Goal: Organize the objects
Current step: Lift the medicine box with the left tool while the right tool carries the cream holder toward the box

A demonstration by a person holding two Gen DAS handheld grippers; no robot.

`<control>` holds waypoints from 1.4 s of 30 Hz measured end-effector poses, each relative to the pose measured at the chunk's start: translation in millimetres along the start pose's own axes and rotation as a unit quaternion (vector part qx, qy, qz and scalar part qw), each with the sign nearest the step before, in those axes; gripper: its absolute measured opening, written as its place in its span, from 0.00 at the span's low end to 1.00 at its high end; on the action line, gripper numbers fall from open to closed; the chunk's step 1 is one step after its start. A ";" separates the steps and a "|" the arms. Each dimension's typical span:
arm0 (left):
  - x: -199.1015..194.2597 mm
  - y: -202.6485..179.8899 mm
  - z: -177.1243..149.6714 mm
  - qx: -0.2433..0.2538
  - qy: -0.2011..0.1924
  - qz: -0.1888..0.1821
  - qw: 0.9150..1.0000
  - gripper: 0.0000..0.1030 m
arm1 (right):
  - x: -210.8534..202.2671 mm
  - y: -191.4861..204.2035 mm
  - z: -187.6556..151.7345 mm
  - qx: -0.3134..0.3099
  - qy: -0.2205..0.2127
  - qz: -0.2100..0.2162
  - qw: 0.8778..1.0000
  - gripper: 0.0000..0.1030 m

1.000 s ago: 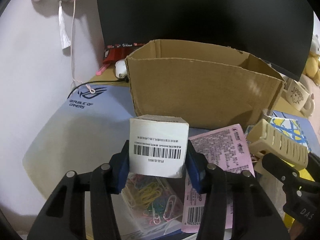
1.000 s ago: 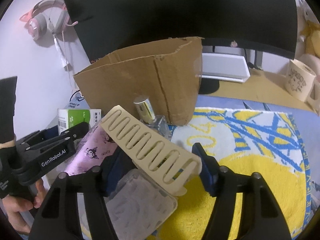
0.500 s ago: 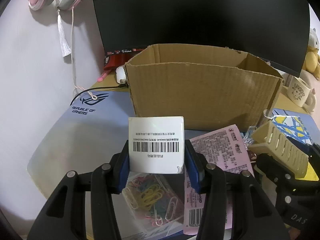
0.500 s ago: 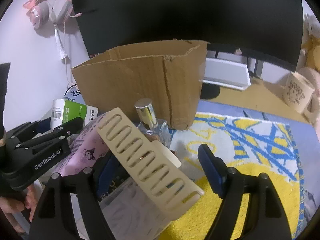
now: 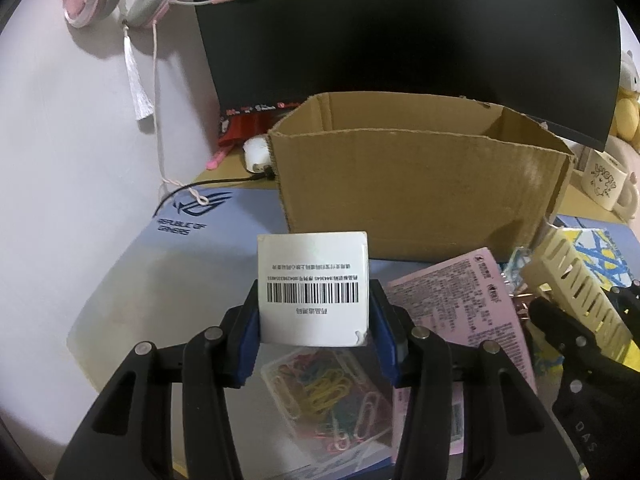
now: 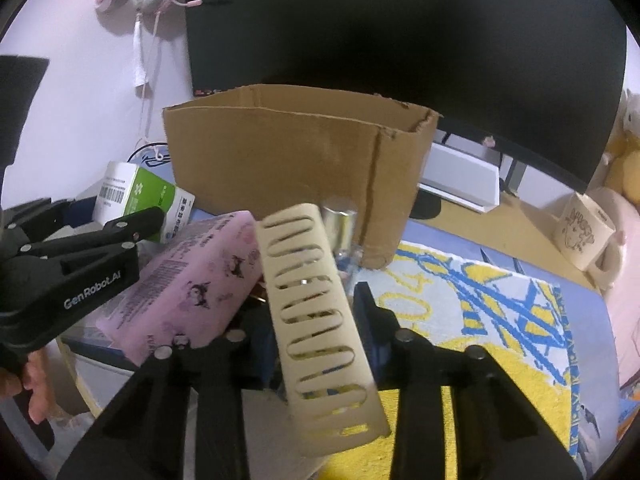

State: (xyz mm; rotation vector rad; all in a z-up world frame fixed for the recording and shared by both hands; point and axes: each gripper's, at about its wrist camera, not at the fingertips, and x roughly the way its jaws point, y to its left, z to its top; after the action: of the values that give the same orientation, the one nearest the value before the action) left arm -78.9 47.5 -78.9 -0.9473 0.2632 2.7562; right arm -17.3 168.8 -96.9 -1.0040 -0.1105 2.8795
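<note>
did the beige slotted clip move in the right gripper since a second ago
Yes. The clip has swung from lying diagonal to nearly upright against the cardboard box, as the right gripper just closed on it.

Cardboard box [image 5: 420,184] before monitor [image 5: 400,40]; paperclip case [image 5: 328,392] left of tissue pack [image 5: 460,320].

A white box [image 5: 313,288] bears a black barcode, with a green side panel in the right wrist view. The cardboard box [image 5: 416,188] is plain brown. The slotted rack [image 6: 316,312] is cream. A pink packet [image 6: 192,280] carries small cartoon figures. The towel [image 6: 480,320] is yellow with blue scribbles. Paper clips [image 5: 328,388] are multicoloured.
</note>
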 end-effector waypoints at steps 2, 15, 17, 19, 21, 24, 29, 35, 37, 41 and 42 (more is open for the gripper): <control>-0.4 4.4 0.1 -0.008 -0.001 -0.001 1.000 0.45 | -1.4 4.1 -0.2 -0.008 -0.006 -0.007 1.000 0.33; -2.6 18.0 -0.2 -0.036 -0.003 -0.006 0.999 0.45 | -8.1 8.0 6.0 -0.002 -0.031 -0.014 0.999 0.29; -2.4 18.0 -0.6 -0.036 -0.002 -0.005 0.999 0.45 | -8.5 7.1 6.1 0.000 -0.032 -0.014 0.999 0.29; -2.9 18.2 -0.6 -0.038 -0.003 -0.006 0.999 0.45 | -9.6 6.3 6.0 0.003 -0.034 -0.012 0.999 0.29; -3.9 18.6 -0.6 -0.040 -0.005 -0.008 0.999 0.45 | -10.9 4.9 6.4 0.006 -0.037 -0.007 0.999 0.29; -6.6 19.1 -0.2 -0.041 -0.010 -0.006 0.999 0.45 | -13.9 4.3 7.2 0.007 -0.042 0.001 0.999 0.29; -9.6 21.5 1.3 -0.048 -0.015 -0.009 0.999 0.45 | -18.1 5.3 8.2 0.012 -0.050 0.005 0.999 0.29; -13.7 24.5 1.9 -0.054 -0.022 -0.009 0.998 0.45 | -25.1 0.3 9.8 0.030 -0.066 0.016 0.997 0.29; -15.2 25.5 2.3 -0.057 -0.025 -0.010 0.998 0.45 | -27.7 -2.8 10.1 0.036 -0.067 0.030 0.997 0.29; -18.1 27.8 3.7 -0.068 -0.025 -0.031 0.997 0.45 | -36.0 -7.3 11.4 0.044 -0.078 0.067 0.994 0.29; -19.3 27.6 4.2 -0.070 -0.025 -0.034 0.997 0.45 | -38.5 -8.6 12.4 0.050 -0.081 0.079 0.992 0.29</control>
State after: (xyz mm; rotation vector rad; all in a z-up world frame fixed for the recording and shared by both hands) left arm -73.7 19.2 -60.9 -0.9010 0.0292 2.7606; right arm 5.6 172.7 -62.6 -0.7948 0.1056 3.0704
